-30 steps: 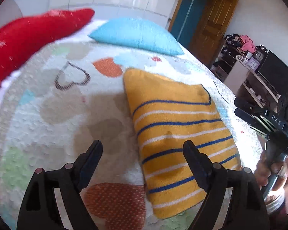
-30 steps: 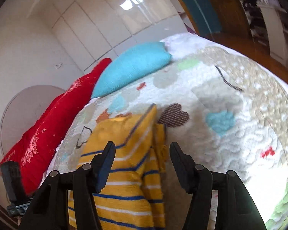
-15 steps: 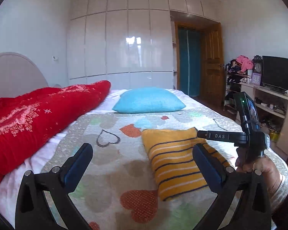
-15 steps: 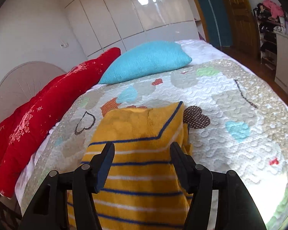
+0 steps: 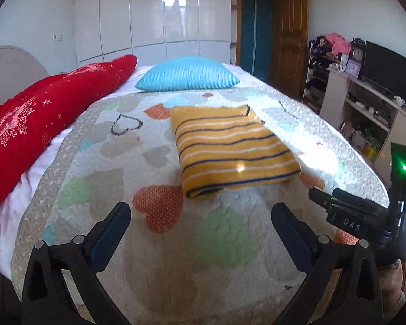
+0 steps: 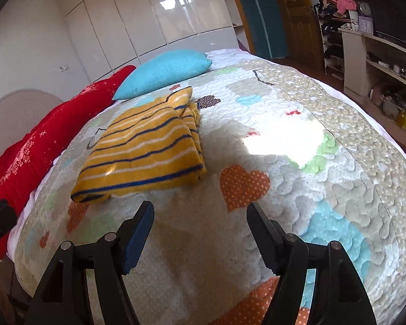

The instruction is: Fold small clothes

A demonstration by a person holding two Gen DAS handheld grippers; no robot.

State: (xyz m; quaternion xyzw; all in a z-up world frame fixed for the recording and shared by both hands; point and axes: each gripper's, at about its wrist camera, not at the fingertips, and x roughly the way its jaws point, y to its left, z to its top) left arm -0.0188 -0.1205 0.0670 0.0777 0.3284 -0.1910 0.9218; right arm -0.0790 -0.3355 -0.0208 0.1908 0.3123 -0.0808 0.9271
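plainly, the only readable writing is "das" in pale letters on the black body of the right gripper (image 5: 346,218), seen at the right edge of the left wrist view with a green light glowing on the upright block above it; the clock faces on the far shelf are too small to read.

taking the folded yellow striped garment (image 5: 231,147) as the landmark and going left to right: far to its left a red embroidered cushion (image 5: 40,119) runs along the bed's edge against a pale rounded headboard (image 5: 10,73). behind the garment and a little left lies a blue pillow (image 5: 186,74). the garment itself rests flat on the heart-patterned quilt (image 5: 154,243), folded into a rough rectangle with navy and white stripes, its nearest edge just beyond an orange dotted heart. to its right a bright patch of sunlight falls on the quilt. further right stand a wooden door (image 5: 288,40), then open shelves (image 5: 365,113) with clutter, a clock and a dark screen. glossy white wardrobe doors (image 5: 154,13) fill the wall behind.

the left gripper (image 5: 200,223) hovers over the quilt in front of the garment, fingers spread wide and holding nothing. the right gripper (image 6: 200,220), in its own view, likewise has its fingers apart, short of the garment's near edge and touching nothing.
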